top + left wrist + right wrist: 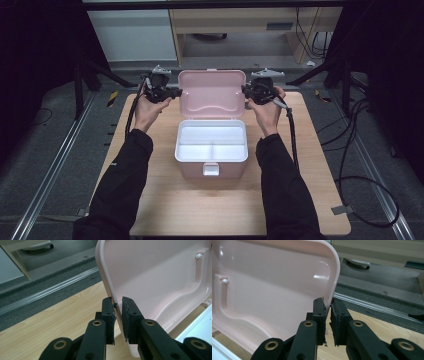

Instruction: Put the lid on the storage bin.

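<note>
A pink box (211,170) stands open in the middle of the wooden table (165,200), its lid (211,93) raised upright at the back. A white divided tray (211,141) sits inside it. My left gripper (176,92) pinches the lid's left edge (113,296), both pads pressing the rim. My right gripper (246,91) pinches the lid's right edge (334,280) in the same way. In the left gripper view my left gripper (118,305) has the rim between its jaws; in the right gripper view my right gripper (327,305) does too.
A white latch (210,170) hangs on the box front. Black cables (360,165) lie on the floor at the right, and a metal rail (55,165) runs along the left. A wooden desk (240,22) stands beyond the table.
</note>
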Tool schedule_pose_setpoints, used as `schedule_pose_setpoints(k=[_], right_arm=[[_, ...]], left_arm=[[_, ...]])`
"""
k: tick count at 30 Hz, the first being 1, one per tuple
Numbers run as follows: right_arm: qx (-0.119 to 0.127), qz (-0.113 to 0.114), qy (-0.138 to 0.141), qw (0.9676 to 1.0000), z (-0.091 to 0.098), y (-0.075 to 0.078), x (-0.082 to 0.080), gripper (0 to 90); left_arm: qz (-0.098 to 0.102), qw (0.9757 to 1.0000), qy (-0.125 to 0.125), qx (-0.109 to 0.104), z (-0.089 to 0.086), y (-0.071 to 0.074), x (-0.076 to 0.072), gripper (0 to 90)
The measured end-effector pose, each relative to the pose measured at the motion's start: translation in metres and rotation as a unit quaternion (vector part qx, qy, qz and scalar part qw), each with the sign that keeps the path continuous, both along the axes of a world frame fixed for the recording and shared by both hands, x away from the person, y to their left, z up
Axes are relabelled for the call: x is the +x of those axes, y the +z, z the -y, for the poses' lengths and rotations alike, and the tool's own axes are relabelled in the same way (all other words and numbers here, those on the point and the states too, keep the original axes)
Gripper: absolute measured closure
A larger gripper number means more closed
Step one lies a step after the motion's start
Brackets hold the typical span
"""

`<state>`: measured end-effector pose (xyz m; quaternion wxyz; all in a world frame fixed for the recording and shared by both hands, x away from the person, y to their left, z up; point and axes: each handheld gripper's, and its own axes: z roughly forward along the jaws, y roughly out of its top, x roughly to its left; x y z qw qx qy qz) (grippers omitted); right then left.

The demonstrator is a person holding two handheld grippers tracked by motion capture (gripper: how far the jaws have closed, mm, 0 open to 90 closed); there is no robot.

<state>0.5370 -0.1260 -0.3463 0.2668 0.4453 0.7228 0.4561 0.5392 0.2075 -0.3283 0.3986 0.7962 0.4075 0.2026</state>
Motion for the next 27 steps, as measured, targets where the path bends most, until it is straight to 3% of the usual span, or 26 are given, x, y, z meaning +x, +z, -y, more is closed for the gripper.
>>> schedule_pose_setpoints(k=[6,14,27], right_arm=[[0.012,0.008,0.002,0.9999,0.005,0.004,-0.013,84.1],[0.016,0.029,0.013,0.9994,0.009,0.006,-0.035,85.1],[0.01,0.05,0.028,0.9983,0.014,0.007,-0.065,85.2]], left_arm=[[0.007,1.0,-0.004,0.005,0.003,0.006,-0.01,81.7],[0.012,0.9998,-0.015,-0.009,-0.001,0.006,-0.027,82.1],[0.032,0.9989,-0.034,-0.009,-0.002,0.005,-0.051,81.8]])
